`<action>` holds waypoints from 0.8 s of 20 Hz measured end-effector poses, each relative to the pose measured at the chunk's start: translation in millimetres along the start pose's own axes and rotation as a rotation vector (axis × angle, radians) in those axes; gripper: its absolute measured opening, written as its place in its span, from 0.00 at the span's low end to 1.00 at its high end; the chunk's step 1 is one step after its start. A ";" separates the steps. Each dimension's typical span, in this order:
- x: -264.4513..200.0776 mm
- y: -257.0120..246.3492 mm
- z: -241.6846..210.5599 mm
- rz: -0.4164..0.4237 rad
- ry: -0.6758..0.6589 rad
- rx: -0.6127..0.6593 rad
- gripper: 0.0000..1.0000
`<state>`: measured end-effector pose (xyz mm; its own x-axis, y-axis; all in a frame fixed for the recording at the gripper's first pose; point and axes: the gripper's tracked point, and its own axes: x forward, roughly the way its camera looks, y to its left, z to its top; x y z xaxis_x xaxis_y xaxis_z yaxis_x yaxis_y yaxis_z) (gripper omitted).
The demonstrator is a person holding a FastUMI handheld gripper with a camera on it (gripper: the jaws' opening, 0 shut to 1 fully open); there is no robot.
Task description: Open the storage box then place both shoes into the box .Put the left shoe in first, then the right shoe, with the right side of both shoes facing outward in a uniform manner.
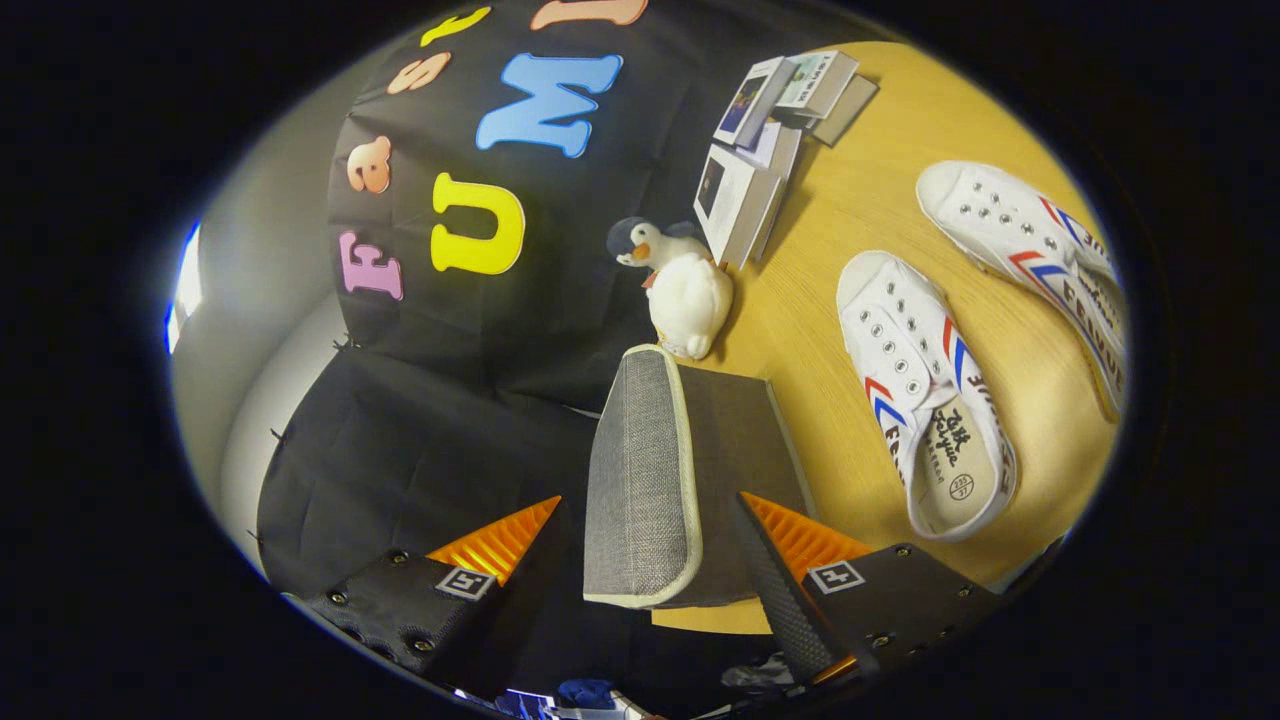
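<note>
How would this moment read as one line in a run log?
stage: opening box | gripper: open, fingers astride raised lid | shoes: on table, outside box

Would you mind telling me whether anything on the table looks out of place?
Nothing looks damaged or spilled. The small boxes lie in a loose, uneven pile beyond the penguin toy. The fingers stand open around the storage box's lid.

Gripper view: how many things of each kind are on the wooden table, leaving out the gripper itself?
Shoes: 2, one nearer the gripper, one farther
Storage box: 1, its grey lid edge between the open fingers of the gripper
Toy penguin: 1
Small boxes or books: about 4, in a loose pile; the exact number is hard to tell
Total: about 8
</note>
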<state>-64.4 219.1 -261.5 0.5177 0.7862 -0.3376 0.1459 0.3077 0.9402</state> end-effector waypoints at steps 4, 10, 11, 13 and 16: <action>7.4 -7.6 -7.6 0.035 0.021 0.128 0.98; 22.6 -4.2 -24.1 0.080 0.069 0.189 0.96; 24.4 -3.6 -25.9 0.082 0.082 0.191 0.93; 27.6 -4.6 -33.1 0.080 0.115 0.176 0.93; 32.4 -10.3 -34.9 0.052 0.117 0.156 0.71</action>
<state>-78.5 260.1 -283.7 0.4281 0.8585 -0.2824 0.2547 0.1852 0.9491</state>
